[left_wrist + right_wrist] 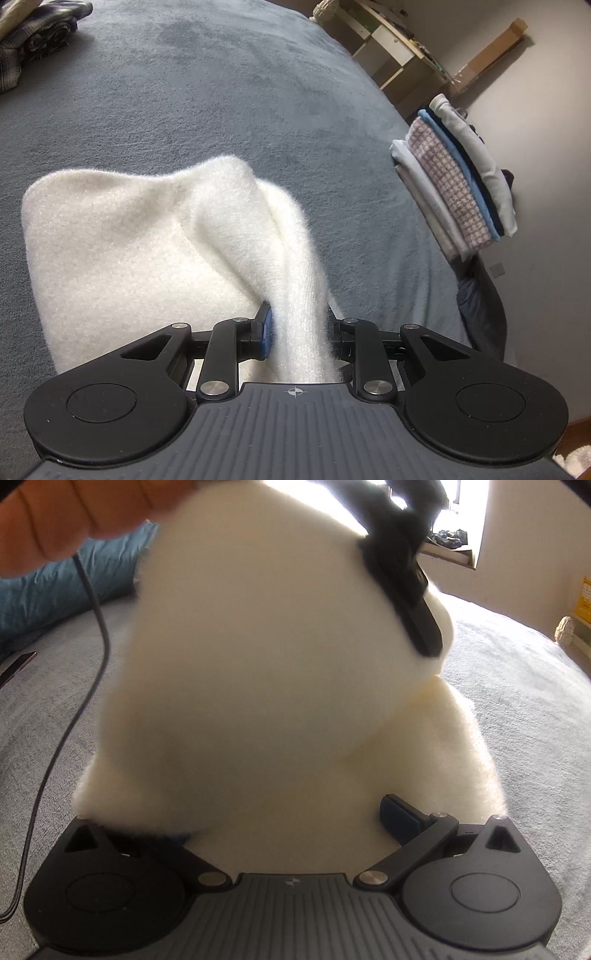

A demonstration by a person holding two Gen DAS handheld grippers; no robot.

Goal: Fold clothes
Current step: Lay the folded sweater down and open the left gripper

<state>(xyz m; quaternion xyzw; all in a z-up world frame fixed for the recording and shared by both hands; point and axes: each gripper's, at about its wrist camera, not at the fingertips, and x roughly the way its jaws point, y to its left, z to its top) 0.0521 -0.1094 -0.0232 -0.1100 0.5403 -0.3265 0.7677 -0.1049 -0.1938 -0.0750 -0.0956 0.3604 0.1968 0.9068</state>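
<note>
A fluffy white garment (140,236) lies partly folded on the grey bed cover (184,92). My left gripper (301,332) is shut on a bunched strip of it and holds that strip up off the bed. In the right wrist view the same white garment (258,664) fills the frame, blurred and close. My right gripper (291,823) stands with its jaws wide apart, the cloth draped over the left finger and the right finger (400,814) bare. The left gripper's black body (402,565) shows at the upper right against the cloth.
A stack of folded clothes (458,181) sits at the bed's right edge. A crumpled plaid pile (33,33) lies at the far left corner. Shelving (391,48) stands beyond the bed. A black cable (74,701), a hand (74,513) and a blue pillow (66,587) are at left.
</note>
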